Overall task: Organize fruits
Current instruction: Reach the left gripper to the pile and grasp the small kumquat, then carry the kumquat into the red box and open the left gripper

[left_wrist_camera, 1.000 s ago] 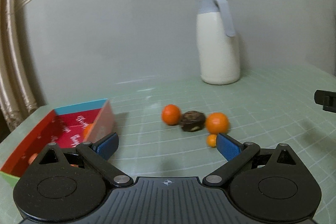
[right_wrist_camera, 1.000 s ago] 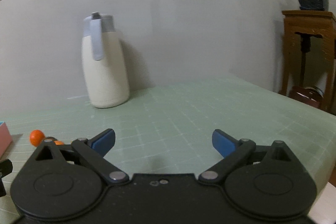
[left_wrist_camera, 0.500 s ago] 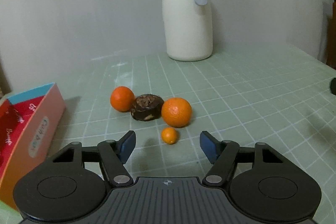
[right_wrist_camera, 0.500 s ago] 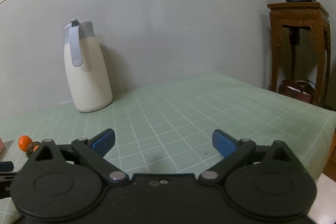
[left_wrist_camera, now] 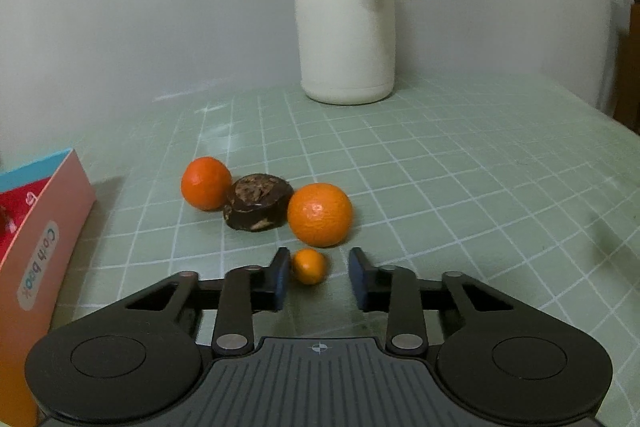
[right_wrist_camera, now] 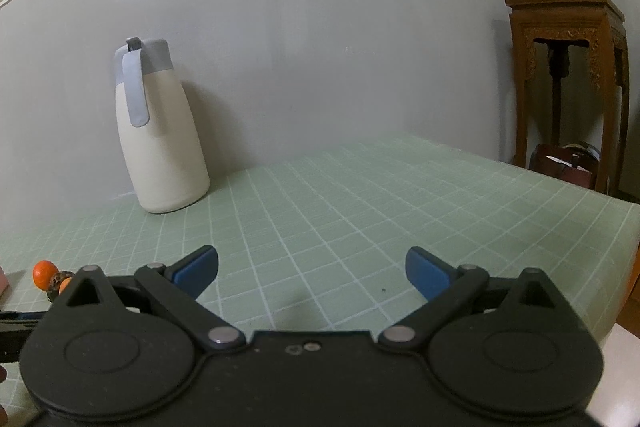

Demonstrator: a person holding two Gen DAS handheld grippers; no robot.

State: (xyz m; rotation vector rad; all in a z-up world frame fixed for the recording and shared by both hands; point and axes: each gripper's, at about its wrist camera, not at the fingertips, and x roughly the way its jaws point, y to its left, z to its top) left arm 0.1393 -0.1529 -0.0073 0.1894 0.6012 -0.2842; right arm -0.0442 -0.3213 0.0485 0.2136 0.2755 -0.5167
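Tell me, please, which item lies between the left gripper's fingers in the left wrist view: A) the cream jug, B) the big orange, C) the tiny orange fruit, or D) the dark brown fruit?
C: the tiny orange fruit sits on the green mat between the closing fingers of the left gripper, with a gap still on one side, while the big orange and dark brown fruit lie beyond the tips.

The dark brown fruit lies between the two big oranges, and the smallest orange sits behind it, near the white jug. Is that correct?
Not quite. In the left wrist view the smallest orange sits in front of the dark brown fruit, between the left gripper fingers, far from the white jug. The rest is right.
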